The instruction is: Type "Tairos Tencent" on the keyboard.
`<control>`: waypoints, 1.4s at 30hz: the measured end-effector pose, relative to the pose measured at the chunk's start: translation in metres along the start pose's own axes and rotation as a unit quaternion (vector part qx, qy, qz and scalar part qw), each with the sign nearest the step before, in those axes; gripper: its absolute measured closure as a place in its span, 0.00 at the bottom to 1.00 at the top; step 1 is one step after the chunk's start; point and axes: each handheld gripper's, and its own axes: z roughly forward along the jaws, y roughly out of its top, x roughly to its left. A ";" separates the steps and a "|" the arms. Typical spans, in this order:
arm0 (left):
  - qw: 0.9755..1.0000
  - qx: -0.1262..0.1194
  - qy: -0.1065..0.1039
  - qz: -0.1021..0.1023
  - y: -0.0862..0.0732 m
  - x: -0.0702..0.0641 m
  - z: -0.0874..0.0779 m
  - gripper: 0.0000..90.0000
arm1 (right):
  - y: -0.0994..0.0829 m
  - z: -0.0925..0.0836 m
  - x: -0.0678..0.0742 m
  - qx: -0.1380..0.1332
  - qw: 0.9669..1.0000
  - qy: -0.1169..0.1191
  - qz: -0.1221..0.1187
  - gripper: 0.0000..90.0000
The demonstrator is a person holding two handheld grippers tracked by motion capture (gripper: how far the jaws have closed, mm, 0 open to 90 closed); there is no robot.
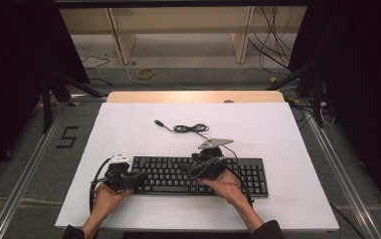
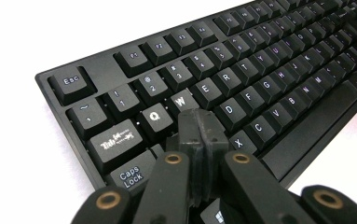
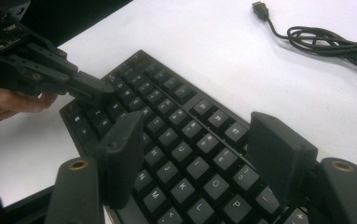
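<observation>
A white bench with a pale wooden strip along its far edge stands on a grey floor, dark curtains at both sides, light wooden shelving behind and loose cables on the floor. On it lies one black keyboard near the front edge, square to the person, and one coiled black cable with a USB plug just beyond it. Two grippers work over the keys — the left gripper with its jaws pressed together, tips down on the left end by the W and Q keys; the right gripper with jaws spread wide and nothing between them, hovering above the middle letter keys.
</observation>
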 end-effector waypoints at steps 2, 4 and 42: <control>1.000 -0.003 0.007 0.004 0.000 -0.001 -0.001 0.99 | 0.000 0.000 0.000 0.000 1.000 -0.001 -0.001 0.41; 1.000 -0.010 0.008 0.005 0.001 -0.001 -0.004 0.97 | 0.000 0.000 0.000 -0.001 1.000 -0.001 -0.001 0.41; 0.994 -0.099 -0.045 -0.008 0.004 -0.010 -0.019 0.37 | -0.009 0.020 0.008 0.039 0.999 -0.011 -0.027 0.96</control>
